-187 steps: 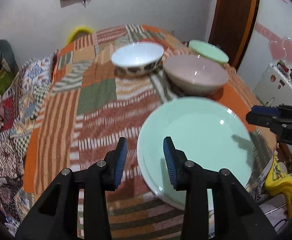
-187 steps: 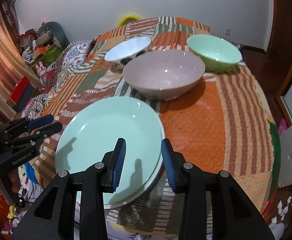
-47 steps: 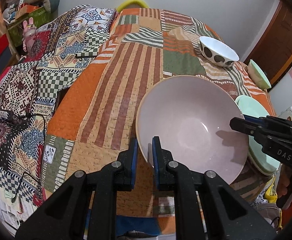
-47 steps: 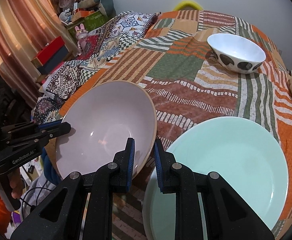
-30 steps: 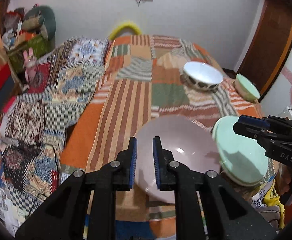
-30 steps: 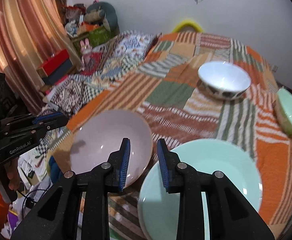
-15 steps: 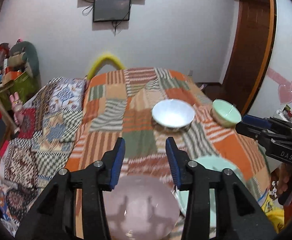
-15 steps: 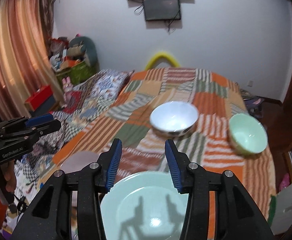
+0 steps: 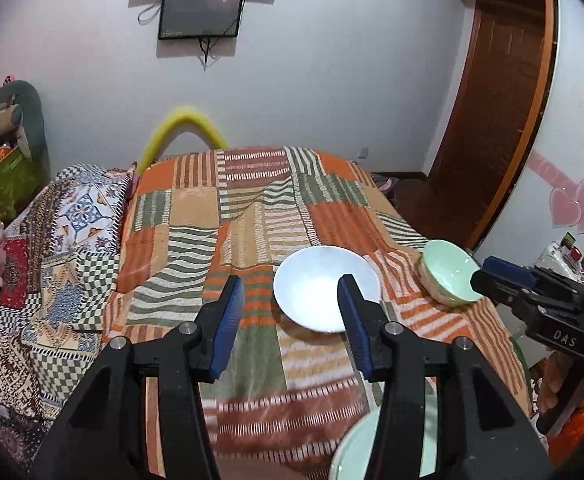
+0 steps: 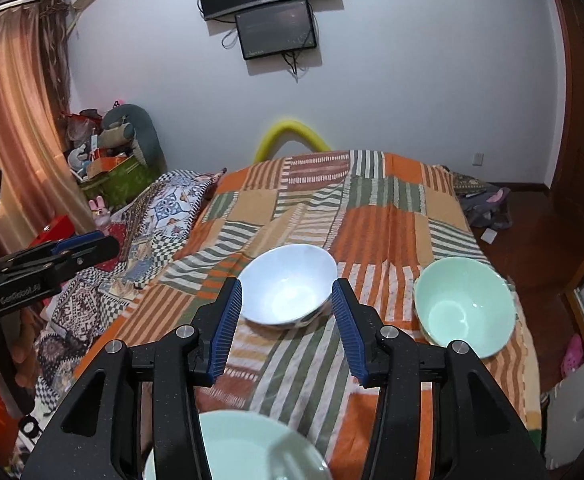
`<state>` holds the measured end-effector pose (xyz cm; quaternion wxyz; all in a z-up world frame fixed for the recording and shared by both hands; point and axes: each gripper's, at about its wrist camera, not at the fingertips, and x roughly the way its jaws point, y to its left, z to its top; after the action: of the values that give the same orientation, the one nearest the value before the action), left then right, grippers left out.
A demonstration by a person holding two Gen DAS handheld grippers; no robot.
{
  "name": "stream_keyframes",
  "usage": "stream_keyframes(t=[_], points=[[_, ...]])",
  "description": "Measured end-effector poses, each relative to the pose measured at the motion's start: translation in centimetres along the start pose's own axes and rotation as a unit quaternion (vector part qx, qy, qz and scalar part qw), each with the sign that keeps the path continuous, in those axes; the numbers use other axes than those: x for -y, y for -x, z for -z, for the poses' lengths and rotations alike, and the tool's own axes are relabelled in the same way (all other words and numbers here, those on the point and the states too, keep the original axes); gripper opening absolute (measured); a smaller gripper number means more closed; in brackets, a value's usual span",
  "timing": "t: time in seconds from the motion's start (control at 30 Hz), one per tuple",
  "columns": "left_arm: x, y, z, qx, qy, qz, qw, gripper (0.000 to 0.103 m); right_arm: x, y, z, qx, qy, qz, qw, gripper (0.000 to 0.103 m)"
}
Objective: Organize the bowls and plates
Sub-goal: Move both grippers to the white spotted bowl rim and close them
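A white bowl (image 9: 323,296) (image 10: 288,292) stands upright in the middle of the patchwork bed. To its right, near the bed's edge, sits a pale green bowl (image 9: 449,272) (image 10: 465,308). The rim of a pale green plate (image 9: 355,452) (image 10: 244,444) shows at the bottom, under the gripper bodies. My left gripper (image 9: 290,284) hangs above the bed short of the white bowl, its jaws opening with nothing between them. My right gripper (image 10: 286,286) is open and empty, lined up with the same bowl. The pink bowl is out of view.
The patchwork blanket (image 9: 252,208) covers the bed, and a patterned quilt (image 9: 52,264) lies along its left side. A yellow foam arch (image 10: 292,132) and a wall screen (image 10: 276,34) are beyond. Toys and boxes (image 10: 108,160) are piled at left; a wooden door (image 9: 491,120) is right.
Both grippers let go of the pink bowl's rim, opened and rose. They now look farther along the bed at the white bowl; the pink bowl has dropped out of view.
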<state>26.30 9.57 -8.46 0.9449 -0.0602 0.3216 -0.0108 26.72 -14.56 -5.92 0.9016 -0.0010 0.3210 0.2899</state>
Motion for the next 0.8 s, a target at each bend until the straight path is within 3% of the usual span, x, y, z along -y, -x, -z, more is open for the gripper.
stream_keyframes(t=[0.17,0.5,0.63,0.8], points=[[-1.1,-5.4,-0.3,-0.041,0.014,0.021,0.9988,0.048,1.3,-3.3,0.1,-0.026,-0.006,0.001,1.000,0.043],[-1.8,-14.1,1.2,-0.109,0.024,0.030,0.9933,0.047,3.0,-9.1,1.0,-0.084,-0.014,-0.007,0.996,0.043],[-2.0,-16.6,1.7,-0.133,0.032,0.035,0.9900,0.031,3.3,-10.9,1.1,-0.102,-0.010,-0.004,0.995,0.043],[-2.4,-18.6,2.3,-0.155,0.045,0.042,0.9860,0.020,3.8,-12.7,1.2,-0.121,-0.019,-0.007,0.992,0.041]])
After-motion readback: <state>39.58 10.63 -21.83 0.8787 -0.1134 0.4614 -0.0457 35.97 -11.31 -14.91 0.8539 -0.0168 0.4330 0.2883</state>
